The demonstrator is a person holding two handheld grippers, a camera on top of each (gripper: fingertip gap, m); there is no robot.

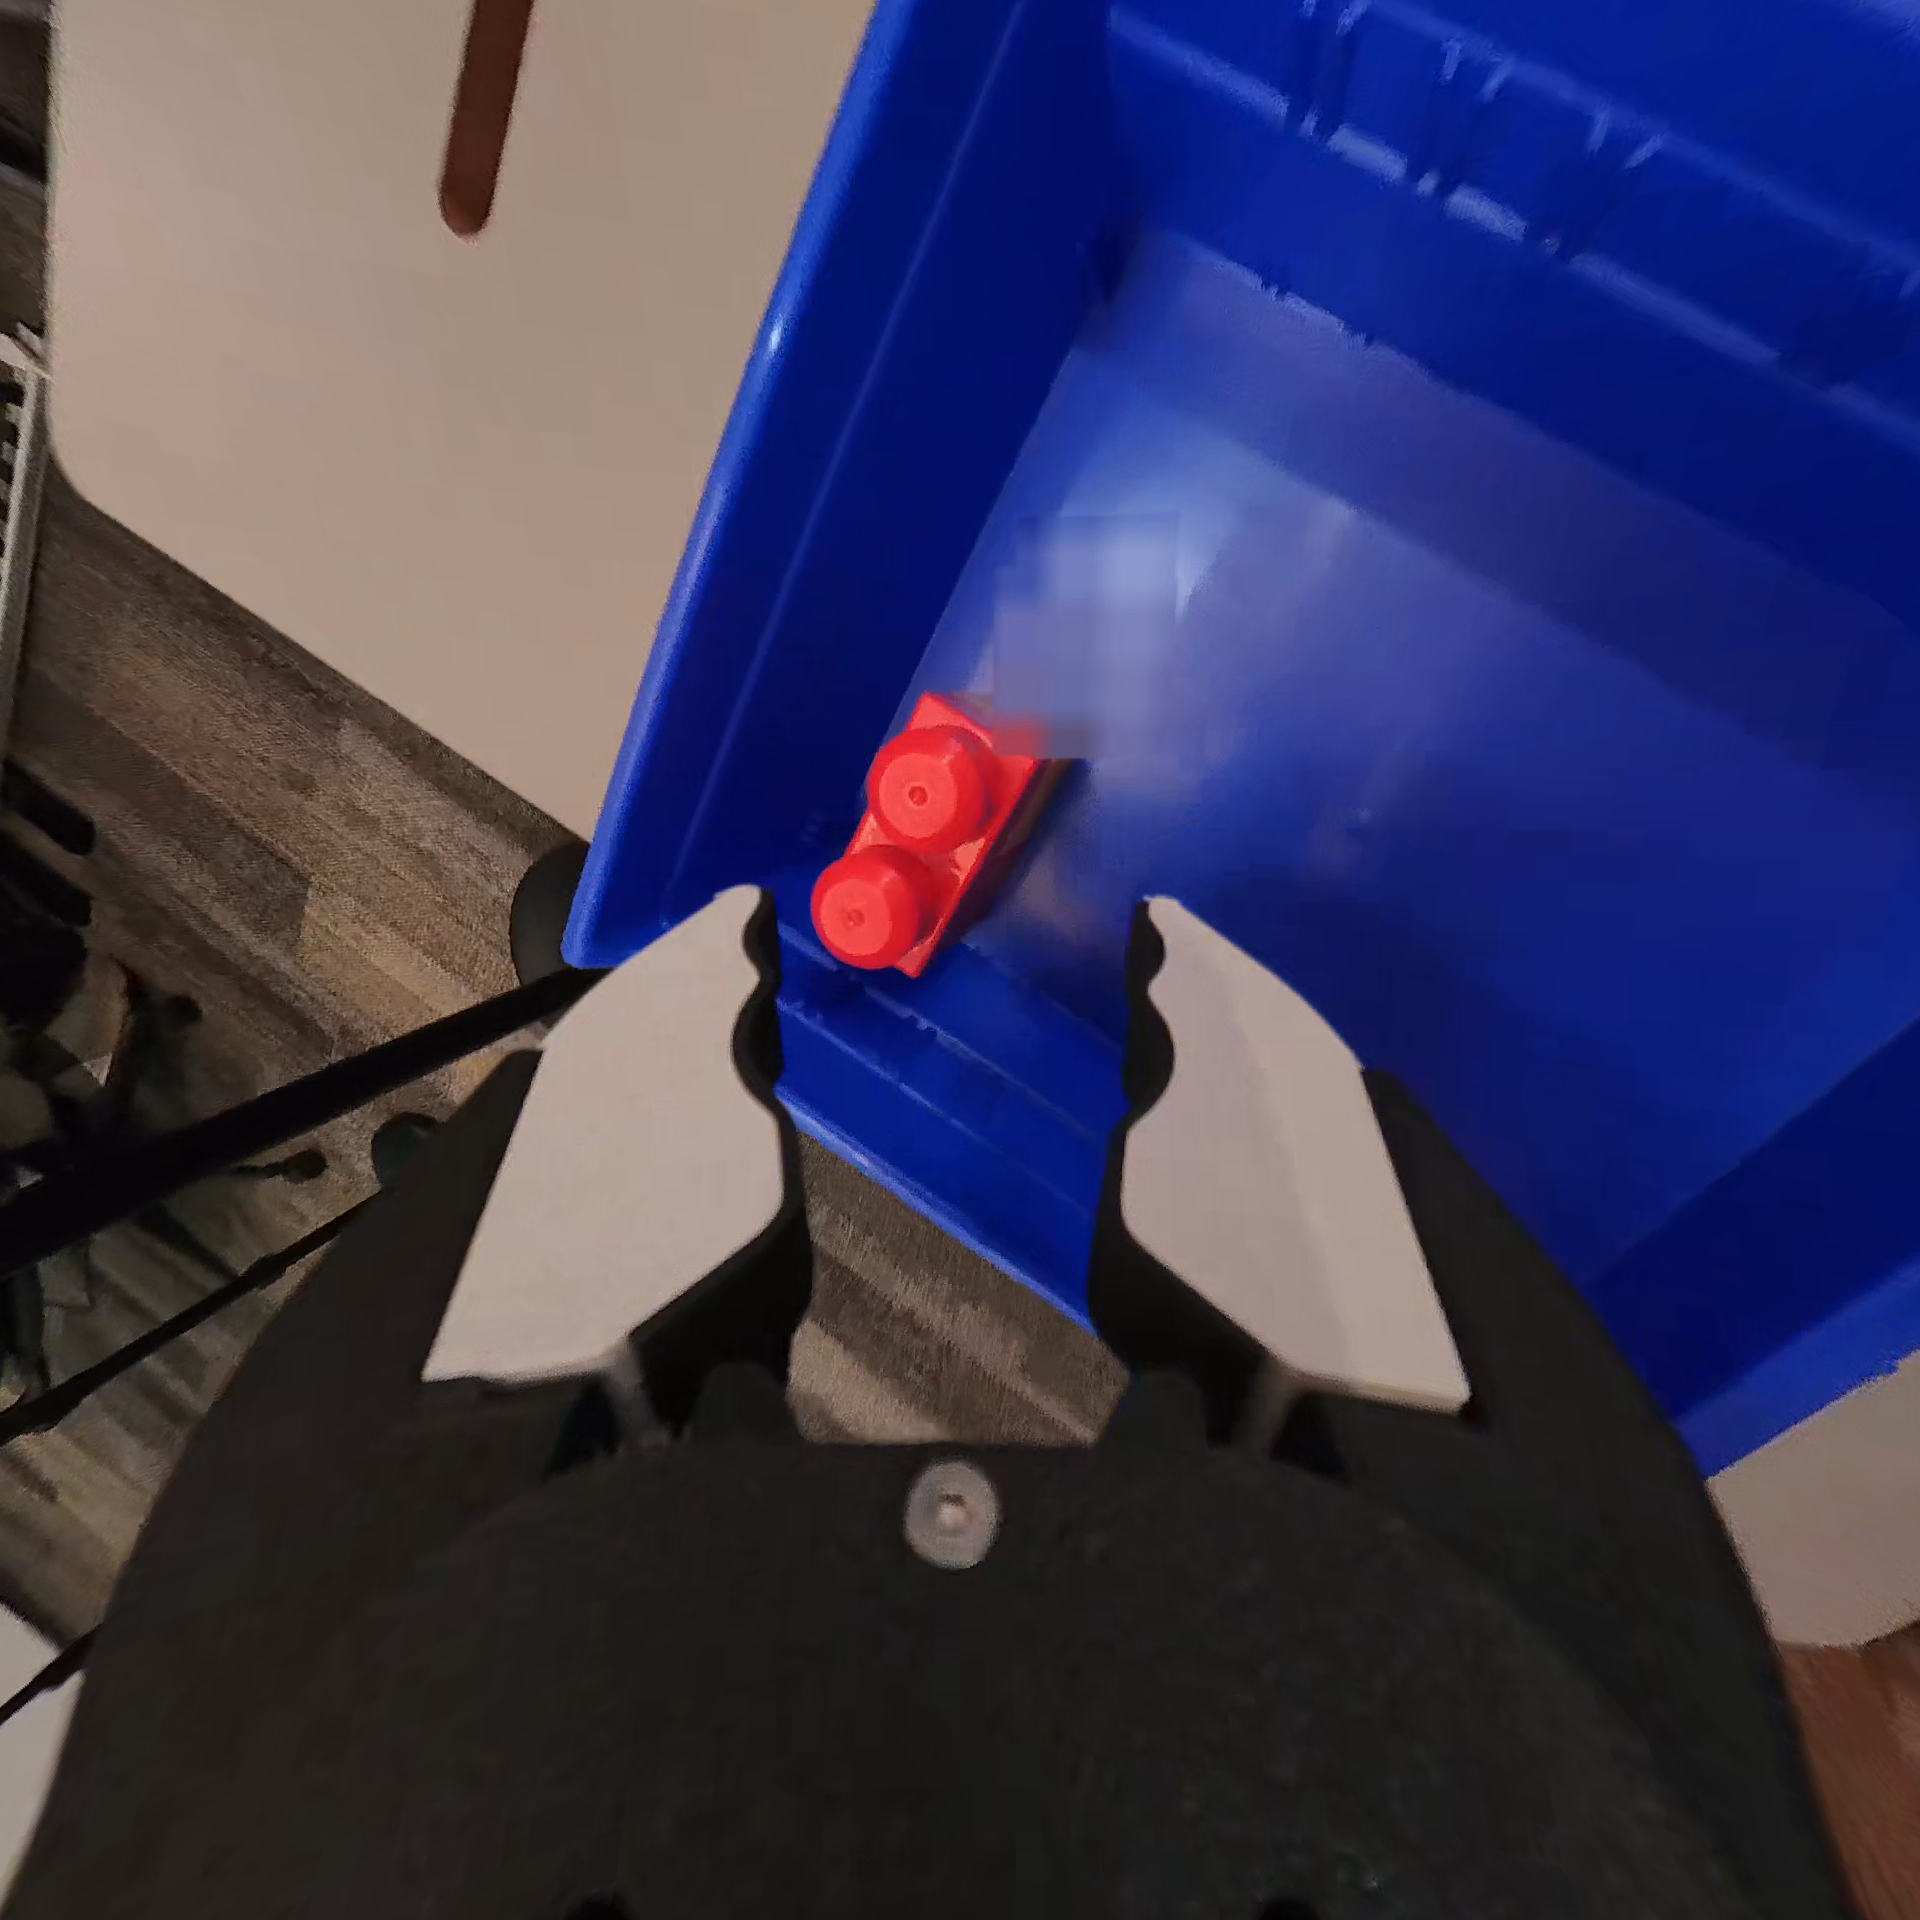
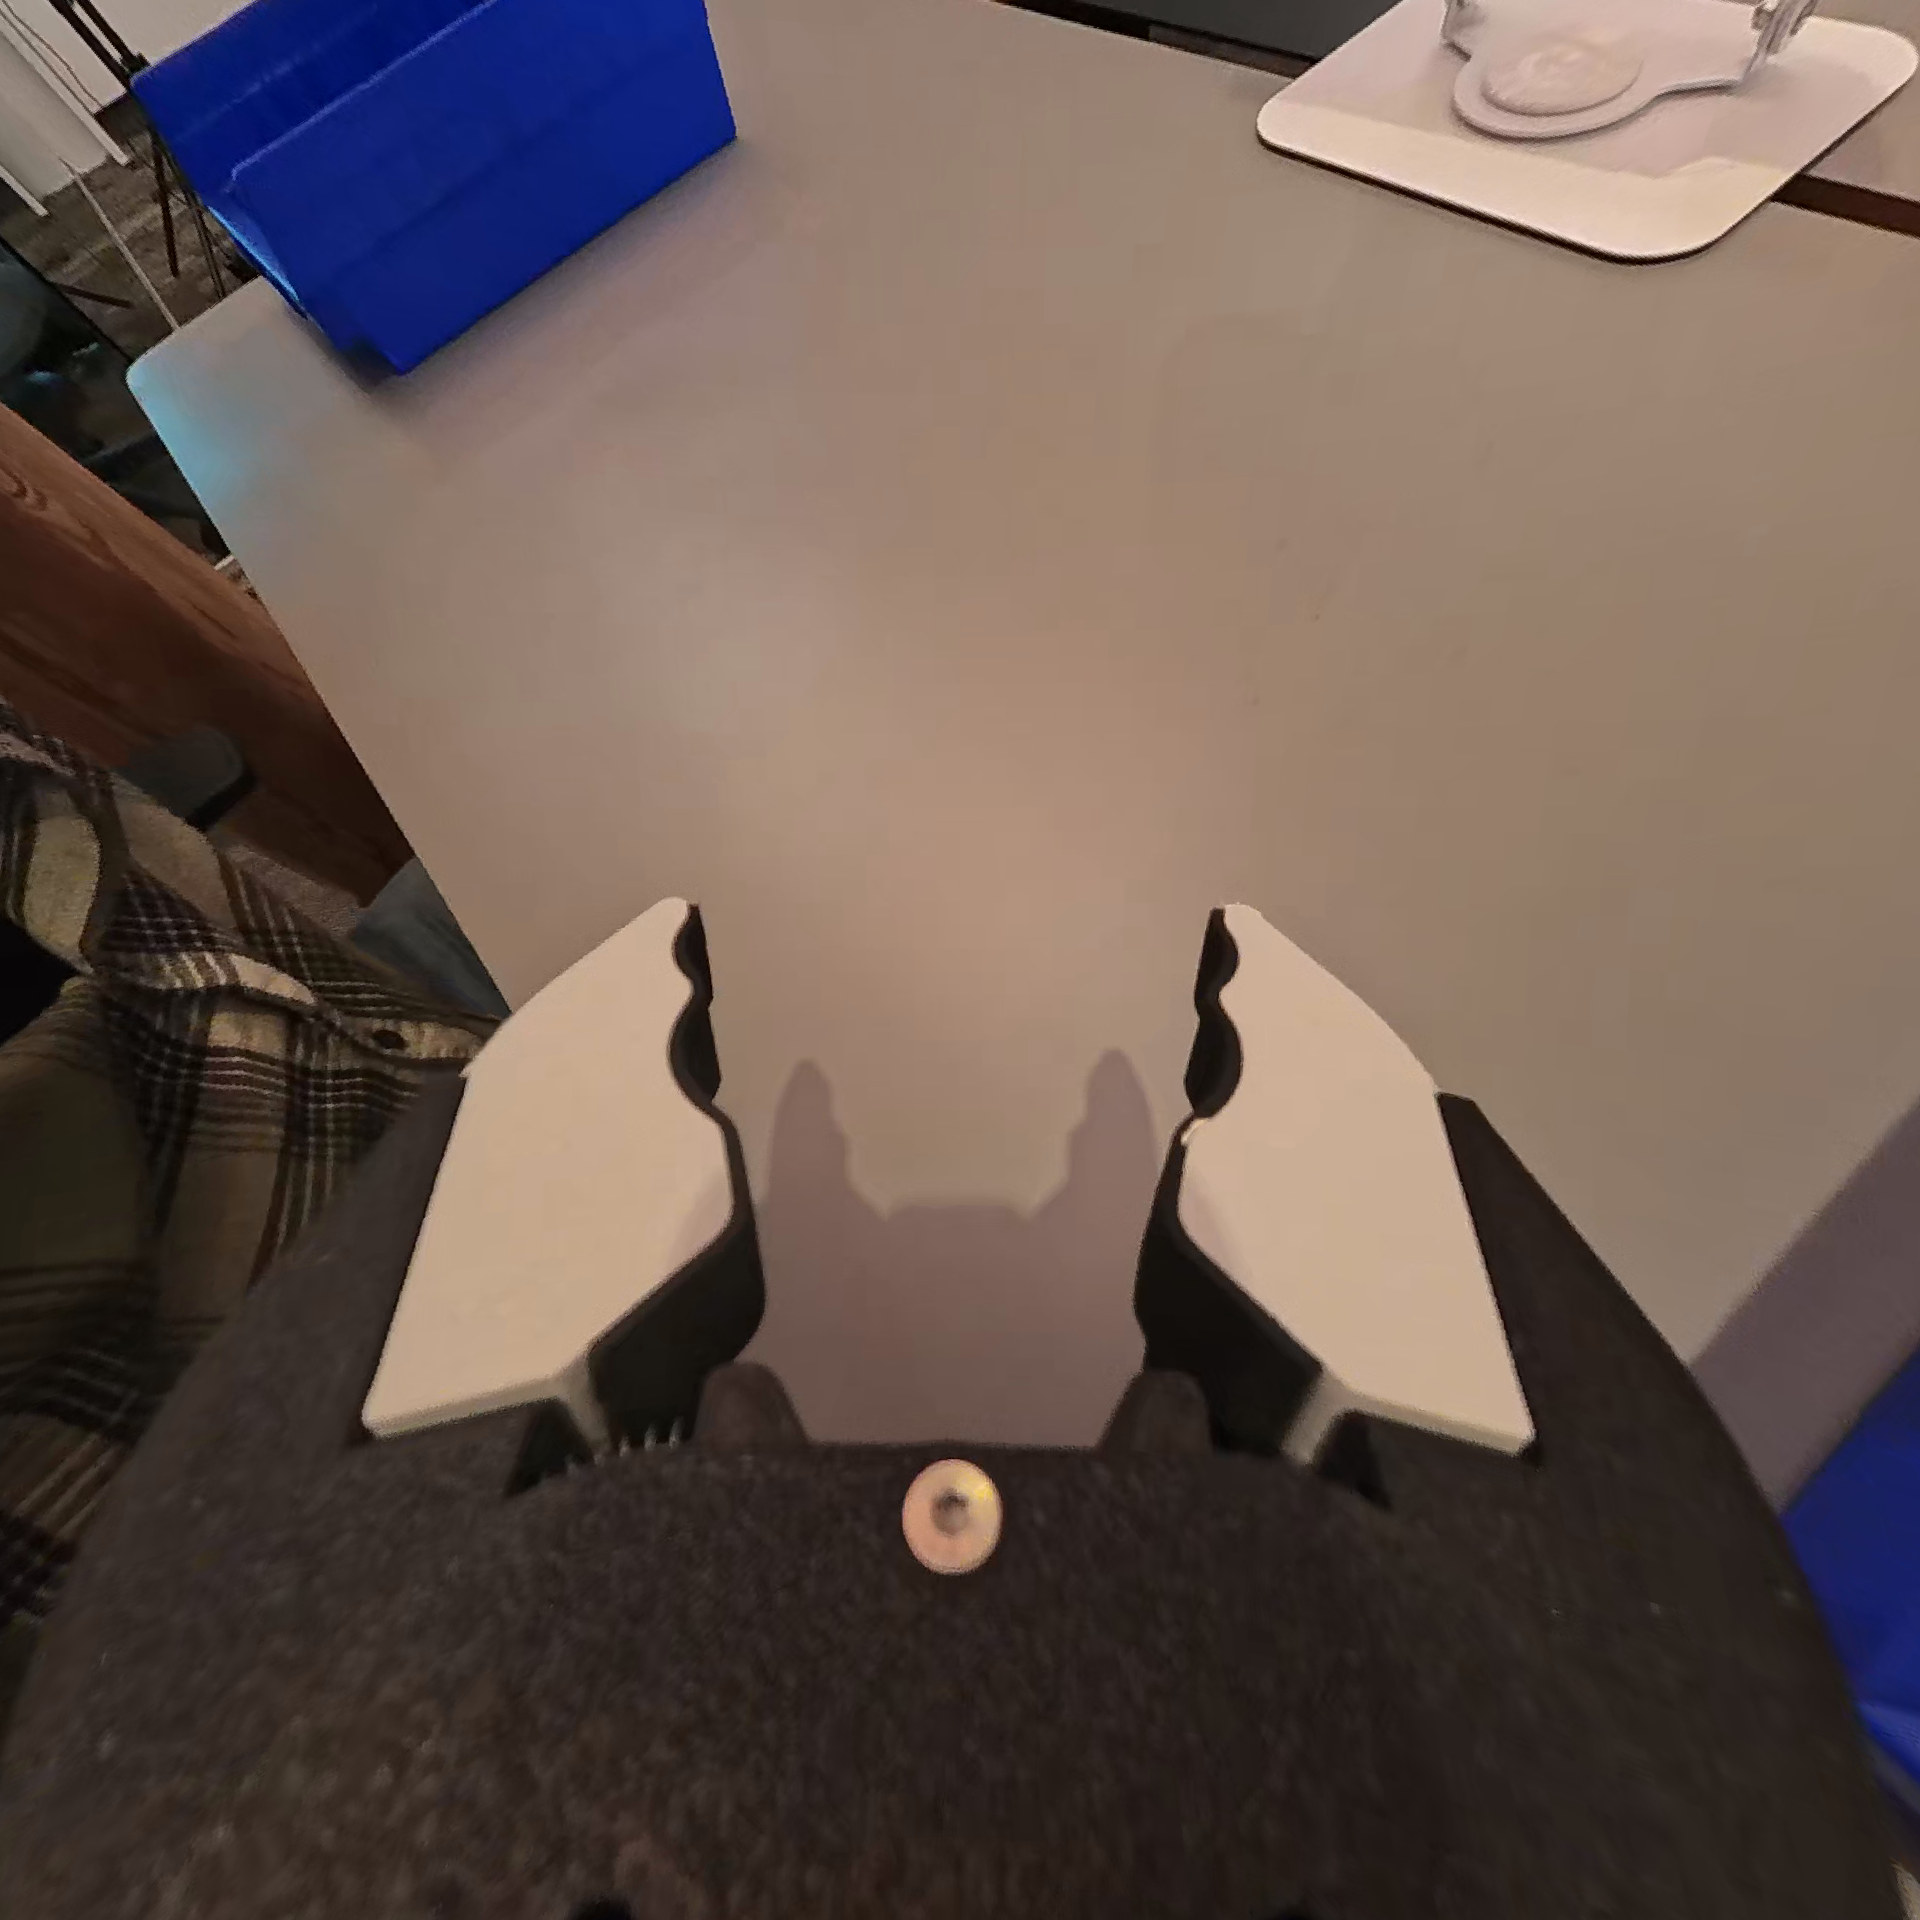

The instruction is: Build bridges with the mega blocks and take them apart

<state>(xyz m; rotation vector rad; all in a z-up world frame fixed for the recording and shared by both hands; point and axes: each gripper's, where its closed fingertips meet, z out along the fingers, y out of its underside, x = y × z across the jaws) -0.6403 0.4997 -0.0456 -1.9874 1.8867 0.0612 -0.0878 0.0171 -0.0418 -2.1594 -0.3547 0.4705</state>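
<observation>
A small red two-stud block lies in the near left corner of a blue plastic bin. My left gripper is open and empty, hovering over the bin's near corner with the block just beyond its left fingertip. My right gripper is open and empty, held above the bare grey table. The blue bin also shows at the table's far left corner in the right wrist view. No other blocks are in view.
A white mat with a clear glass object on it sits at the far right. A person's plaid sleeve is at the left. A blue thing shows at the right edge. Black tripod legs stand on the floor beside the table.
</observation>
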